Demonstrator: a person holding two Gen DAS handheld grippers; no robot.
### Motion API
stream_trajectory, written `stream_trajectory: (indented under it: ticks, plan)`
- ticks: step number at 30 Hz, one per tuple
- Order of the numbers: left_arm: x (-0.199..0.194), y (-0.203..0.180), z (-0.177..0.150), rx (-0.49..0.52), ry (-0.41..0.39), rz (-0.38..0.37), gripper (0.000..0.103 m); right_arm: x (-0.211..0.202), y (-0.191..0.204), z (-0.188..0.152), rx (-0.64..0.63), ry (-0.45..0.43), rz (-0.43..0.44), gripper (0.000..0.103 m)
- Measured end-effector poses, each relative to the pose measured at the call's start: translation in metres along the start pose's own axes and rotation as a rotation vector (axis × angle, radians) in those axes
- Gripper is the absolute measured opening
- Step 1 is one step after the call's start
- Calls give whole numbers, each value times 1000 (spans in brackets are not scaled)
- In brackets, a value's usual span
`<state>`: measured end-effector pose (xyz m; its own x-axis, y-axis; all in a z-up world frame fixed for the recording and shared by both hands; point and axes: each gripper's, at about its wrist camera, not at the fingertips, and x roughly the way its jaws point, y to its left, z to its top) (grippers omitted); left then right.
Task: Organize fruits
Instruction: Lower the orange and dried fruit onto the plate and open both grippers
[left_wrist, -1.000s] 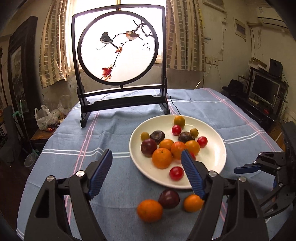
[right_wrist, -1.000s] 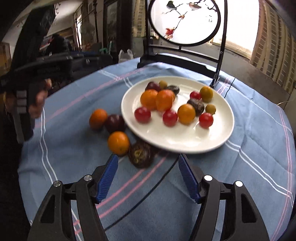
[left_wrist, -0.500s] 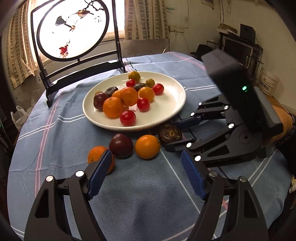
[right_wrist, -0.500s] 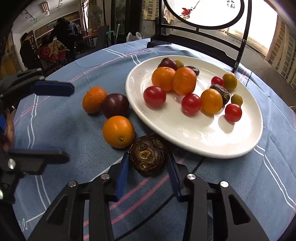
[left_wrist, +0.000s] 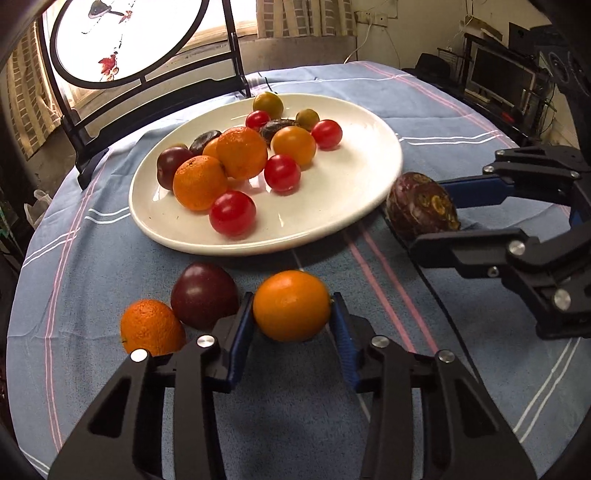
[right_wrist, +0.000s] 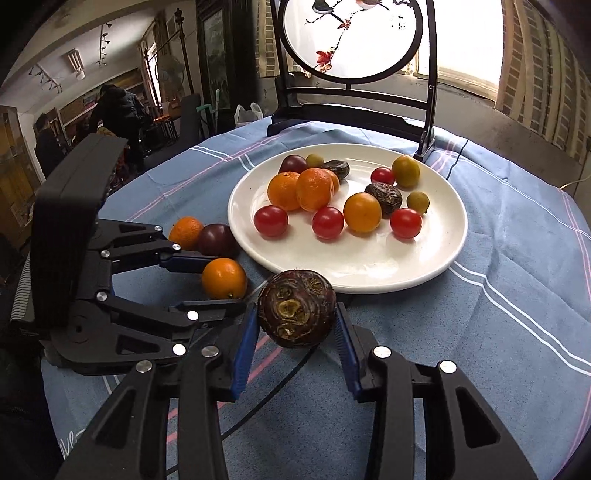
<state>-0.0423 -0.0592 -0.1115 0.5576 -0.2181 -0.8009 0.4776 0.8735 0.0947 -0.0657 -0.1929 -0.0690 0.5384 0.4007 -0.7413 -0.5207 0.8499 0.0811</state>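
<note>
The left gripper (left_wrist: 291, 314) has just been closing, and its blue-padded fingers (left_wrist: 240, 332) now press on both sides of a smooth round orange fruit (left_wrist: 291, 305) resting on the blue striped cloth of the table (left_wrist: 461, 387). Just outside the left finger lies a dark purple round plum (left_wrist: 204, 294), and touching that, further out, a dimpled orange mandarin (left_wrist: 152, 332). Ahead of the fingertips sits a wide white ceramic plate (left_wrist: 332, 206) carrying mandarins, red cherry tomatoes, dark wrinkled fruits and small yellow-green ones.

The right gripper (right_wrist: 295, 325) is clamped on a dark brown wrinkled round fruit (right_wrist: 296, 308), one blue finger (right_wrist: 243, 347) against each side; the fruit sits just in front of the plate's near rim (right_wrist: 369, 284), and I cannot tell whether it touches the cloth. To the left of these fingers, close by, the other gripper holds the orange fruit. Beyond the plate stands a black-framed round screen painted with birds (right_wrist: 351, 37). A person in dark clothes (right_wrist: 118, 107) stands far back in the room.
</note>
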Motion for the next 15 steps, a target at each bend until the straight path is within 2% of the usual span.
stream_trajectory:
  ticks: [4, 9, 13, 15]
  plan:
    - [-8, 3, -1, -8, -21, 4, 39, 1, 2, 0, -4, 7, 2, 41]
    - [-45, 9, 2, 4, -113, 1, 39, -3, 5, 2, -3, -5, 3, 41]
    - [-71, 28, 22, -23, -187, 6, 39, -17, 9, 16, -10, -47, -12, 41]
    - [-78, 39, 38, -36, -224, 36, 39, -26, 7, 28, -11, -83, -33, 41]
